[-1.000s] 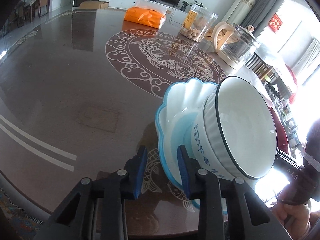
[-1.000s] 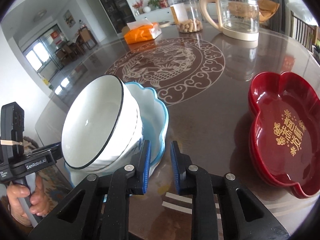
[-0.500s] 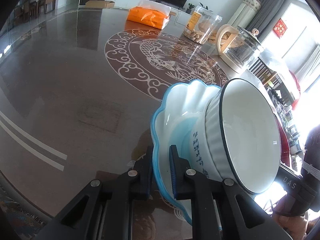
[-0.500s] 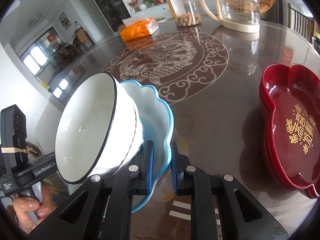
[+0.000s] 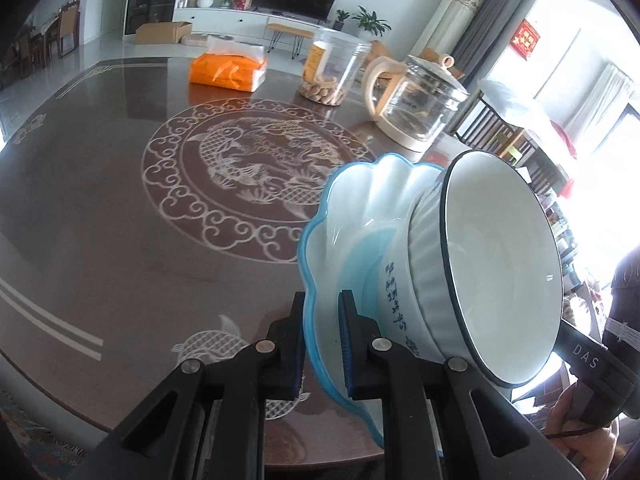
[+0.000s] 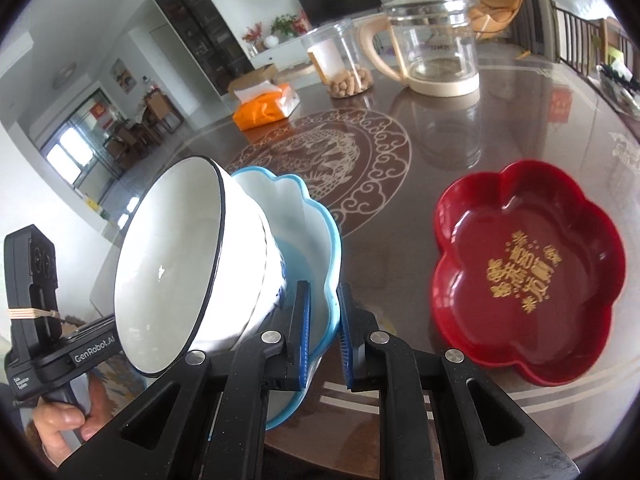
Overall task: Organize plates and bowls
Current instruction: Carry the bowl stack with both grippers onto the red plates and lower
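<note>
Two tools grip one dish from opposite sides. The left tool (image 5: 322, 340) is clamped on the near rim of the blue scalloped plate (image 5: 352, 216), one blue pad on the outside and one on the inside of the rim; its jaws have just been closing onto that rim. The right tool (image 6: 323, 330) is clenched on the opposite edge of the same plate (image 6: 316, 216), the rim sandwiched between its pads.

The plate hangs between both tools, clear of the table (image 5: 100, 208), over its near edge. A white bowl (image 5: 496, 272) with a dark rim and blue characters on its ribbed side sits inside the plate; in the right wrist view the bowl (image 6: 168, 264) faces left, toward the left tool's handle and the hand (image 6: 64, 424) holding it.

On the table to the right, well apart from the lifted stack, lies a red flower-shaped tray (image 6: 528, 276) with gold characters. Farther back, beyond the fish medallion (image 5: 256, 168) inlaid in the tabletop, stand a glass kettle (image 6: 434, 52) with a cream handle, a clear jar (image 6: 340, 64) with snacks at the bottom, and an orange tissue pack (image 6: 266, 106).
</note>
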Demonstrator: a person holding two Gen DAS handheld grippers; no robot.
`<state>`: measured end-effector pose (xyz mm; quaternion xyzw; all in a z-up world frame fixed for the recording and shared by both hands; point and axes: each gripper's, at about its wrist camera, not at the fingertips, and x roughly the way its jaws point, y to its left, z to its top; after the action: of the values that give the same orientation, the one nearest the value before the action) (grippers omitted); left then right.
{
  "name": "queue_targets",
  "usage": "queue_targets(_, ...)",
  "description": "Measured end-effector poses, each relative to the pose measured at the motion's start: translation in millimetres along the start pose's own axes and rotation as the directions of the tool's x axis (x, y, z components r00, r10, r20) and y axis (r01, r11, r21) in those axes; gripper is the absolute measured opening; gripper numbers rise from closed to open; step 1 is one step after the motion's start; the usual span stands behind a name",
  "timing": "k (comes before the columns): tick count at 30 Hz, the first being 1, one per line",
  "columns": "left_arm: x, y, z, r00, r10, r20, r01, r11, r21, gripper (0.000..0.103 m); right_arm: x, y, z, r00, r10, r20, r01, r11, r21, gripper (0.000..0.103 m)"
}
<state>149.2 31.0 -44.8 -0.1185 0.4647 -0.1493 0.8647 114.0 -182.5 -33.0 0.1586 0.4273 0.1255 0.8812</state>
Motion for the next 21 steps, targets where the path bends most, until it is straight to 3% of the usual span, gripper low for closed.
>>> queue_targets(11,63.7,-109.2,21.5,0.988,-0.135,-0.069,0.141,0.987,0.079,0.014,-66.1,-85.9,36.4,0.981,-0.169,0.097,0.165,0.985,0.051,0.016)
queue_targets(16,95.8,-137.1,14.6,0.985,-0.129,-0.112,0.141,0.984,0.105,0.014,-66.3,-123.7,41.0,0.970,-0.222,0.100,0.214,0.973,0.085,0.016)
queue_targets(21,113.8,-144.3,3.2,0.987,-0.095,-0.132,0.111,0.987,0.116,0.014,-55.5,-148.4,36.3,0.971,-0.222,0.091,0.211,0.971,0.114,0.016)
